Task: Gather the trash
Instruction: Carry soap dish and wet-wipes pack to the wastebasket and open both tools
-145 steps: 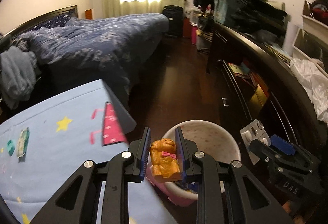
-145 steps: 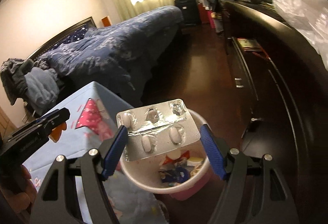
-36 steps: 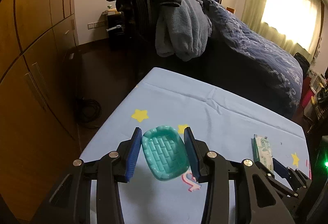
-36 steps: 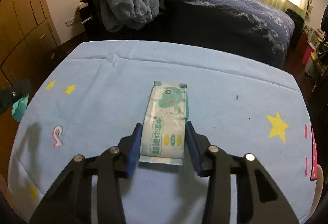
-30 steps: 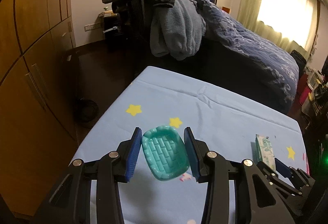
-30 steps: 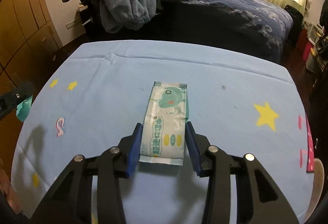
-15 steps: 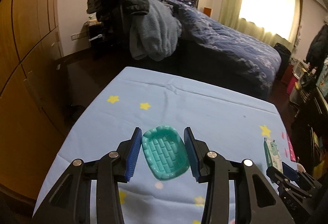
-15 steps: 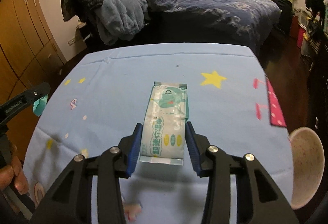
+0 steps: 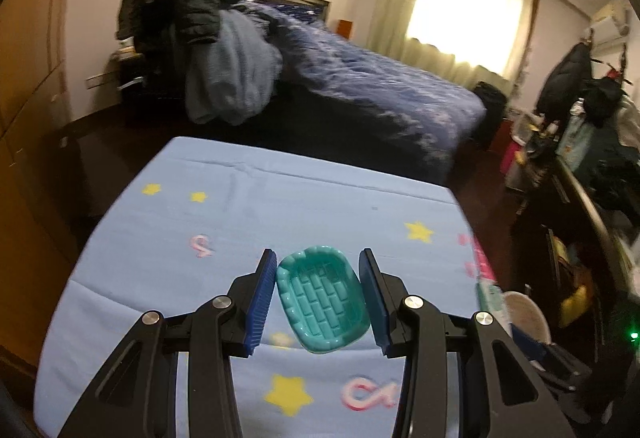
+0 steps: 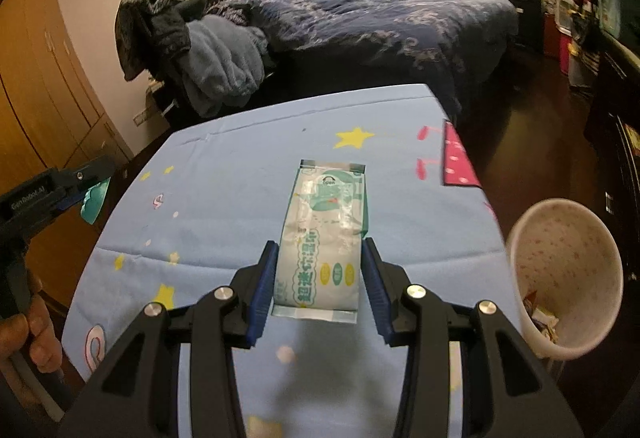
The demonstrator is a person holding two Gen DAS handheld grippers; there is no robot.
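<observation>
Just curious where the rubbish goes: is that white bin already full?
No. The white bin has only some wrappers at the bottom; its speckled inner wall is mostly bare.

Teal tray (image 9: 322,302), wipes pack (image 10: 323,238), both clamped

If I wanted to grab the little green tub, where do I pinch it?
Pinch the teal tub across its two long side walls, coming from its near short end, as the left gripper does. Those sides run straight and roughly parallel, so the flat fingers sit flush; the rounded ends would likely slip.
</observation>
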